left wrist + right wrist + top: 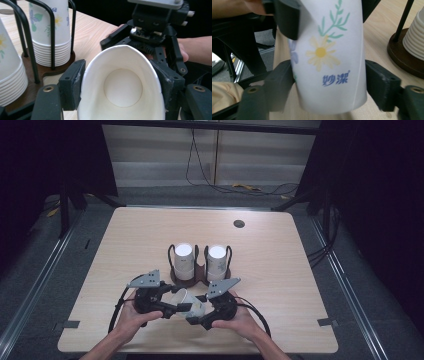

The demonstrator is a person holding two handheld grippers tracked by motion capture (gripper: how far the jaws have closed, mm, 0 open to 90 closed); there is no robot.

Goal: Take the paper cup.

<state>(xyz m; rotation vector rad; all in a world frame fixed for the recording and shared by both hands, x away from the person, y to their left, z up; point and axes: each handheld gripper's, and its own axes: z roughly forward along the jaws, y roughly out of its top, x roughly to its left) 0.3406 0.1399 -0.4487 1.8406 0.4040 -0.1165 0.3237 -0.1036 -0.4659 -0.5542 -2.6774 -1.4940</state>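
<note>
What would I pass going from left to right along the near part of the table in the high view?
Left hand → left gripper → paper cup → right gripper → right hand.

- Overhead light brightens the pale wooden table (125,245); surroundings past its edges stay dark.
- Right gripper view is soft, its near black jaws blurred.

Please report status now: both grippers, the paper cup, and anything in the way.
Left gripper shut on paper cup, rim squeezed oval. Right gripper open around cup base. Cup holder with two stacks just beyond.
</note>
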